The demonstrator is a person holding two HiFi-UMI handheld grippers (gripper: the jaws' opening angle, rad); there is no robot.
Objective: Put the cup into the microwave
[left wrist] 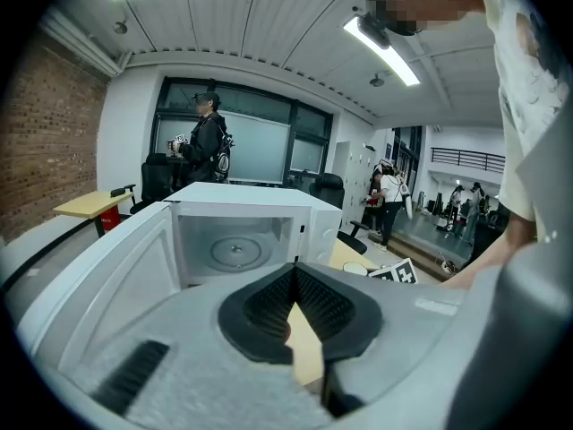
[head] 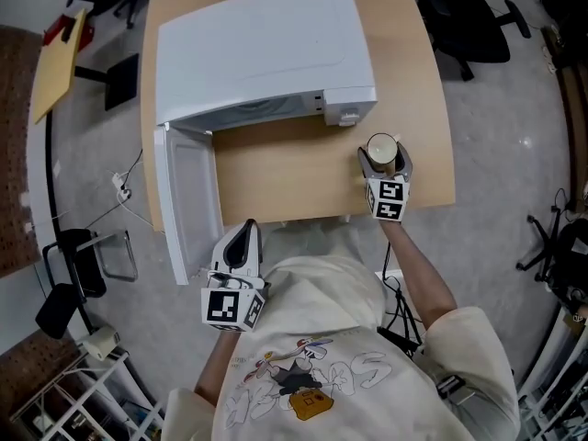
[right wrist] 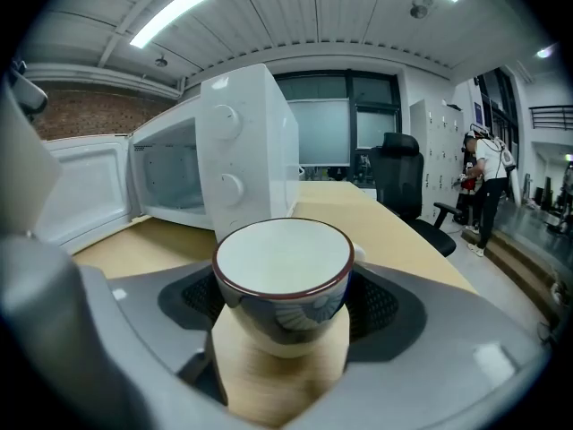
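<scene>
The cup [right wrist: 282,271] is being kept on the table [head: 276,168], just beside the front right corner of the microwave [head: 266,49]. It is not being put inside yet. It is standing upright and looks empty.

The cup is being pinched by the right gripper [head: 384,162]. One jaw is being held on each side of it, and as far as the right gripper view shows, the pads are being pressed against its sides. The left gripper [left wrist: 294,274] is being held low near the front edge of the table, close to the door [head: 188,200]. Its jaws are being kept pressed together, with nothing between them.

The door is being left wide open, so the way in is not being blocked. The round glass plate [left wrist: 235,251] inside is bare.

The grabbing step is most likely being finished now. The lifting and carrying step is not being done yet.

For the next move, a firm grip is being called for, so that the cup is not dropped. It is being asked to be lifted only a little, kept level, and moved sideways past the knob side of the microwave. That corner is close, so care is being called for there. Then the cup is to be set down on the glass plate.
</scene>
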